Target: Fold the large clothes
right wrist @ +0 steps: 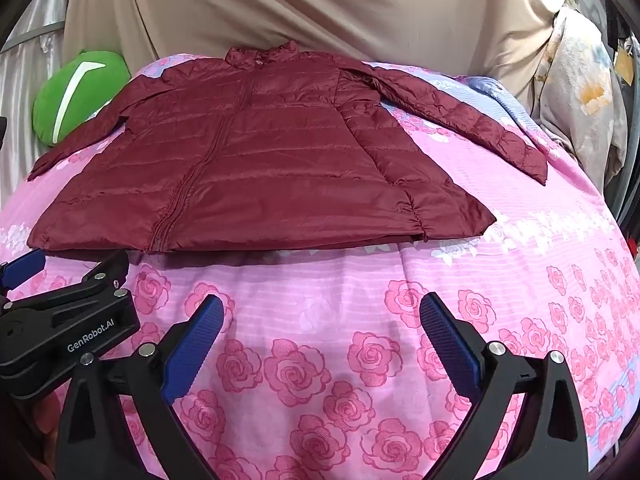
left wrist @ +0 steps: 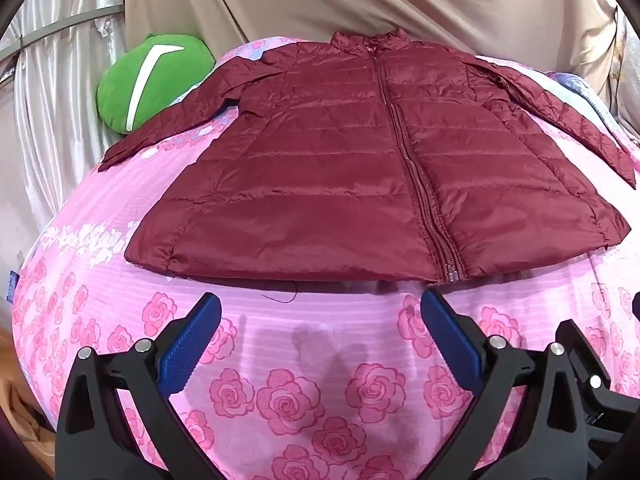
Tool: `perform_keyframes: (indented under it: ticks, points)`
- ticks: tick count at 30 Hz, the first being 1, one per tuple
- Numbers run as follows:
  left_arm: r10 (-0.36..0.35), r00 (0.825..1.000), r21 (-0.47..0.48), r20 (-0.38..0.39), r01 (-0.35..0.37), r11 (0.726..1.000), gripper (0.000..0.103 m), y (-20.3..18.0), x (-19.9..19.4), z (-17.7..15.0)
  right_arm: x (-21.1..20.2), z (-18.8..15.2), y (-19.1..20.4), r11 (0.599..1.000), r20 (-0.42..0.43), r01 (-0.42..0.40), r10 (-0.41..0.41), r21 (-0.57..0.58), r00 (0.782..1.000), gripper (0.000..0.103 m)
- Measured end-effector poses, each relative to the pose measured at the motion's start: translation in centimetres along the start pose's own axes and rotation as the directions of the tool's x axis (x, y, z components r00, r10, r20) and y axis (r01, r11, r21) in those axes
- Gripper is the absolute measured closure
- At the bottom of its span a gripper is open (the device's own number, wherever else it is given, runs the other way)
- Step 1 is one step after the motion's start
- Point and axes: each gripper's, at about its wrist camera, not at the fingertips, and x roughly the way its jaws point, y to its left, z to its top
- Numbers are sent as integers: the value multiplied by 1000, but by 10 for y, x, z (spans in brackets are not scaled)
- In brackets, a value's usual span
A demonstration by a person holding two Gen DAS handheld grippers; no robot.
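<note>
A dark red quilted jacket (left wrist: 360, 168) lies flat and zipped on a pink rose-print bed cover (left wrist: 288, 392), collar far, hem near, both sleeves spread out to the sides. It also shows in the right wrist view (right wrist: 248, 168). My left gripper (left wrist: 320, 312) is open and empty, just short of the hem near the zipper's bottom end. My right gripper (right wrist: 320, 312) is open and empty, above the bed cover (right wrist: 360, 360), short of the hem's right half. The left gripper's body (right wrist: 68, 320) shows at the left of the right wrist view.
A green cushion (left wrist: 152, 80) lies at the far left beside the left sleeve; it also shows in the right wrist view (right wrist: 76, 96). Beige cloth (left wrist: 360, 0) hangs behind the bed. Floral fabric (right wrist: 580, 92) hangs at the far right. The bed drops off at both sides.
</note>
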Motion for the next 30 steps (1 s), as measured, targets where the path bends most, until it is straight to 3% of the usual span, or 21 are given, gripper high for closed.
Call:
perform_keyframes:
  ticks: [30]
  points:
    - [4,1000,2,-1,-4,1000,6,5,1,0,1,0,1,1000,-7,2,-2,-3,1000,7]
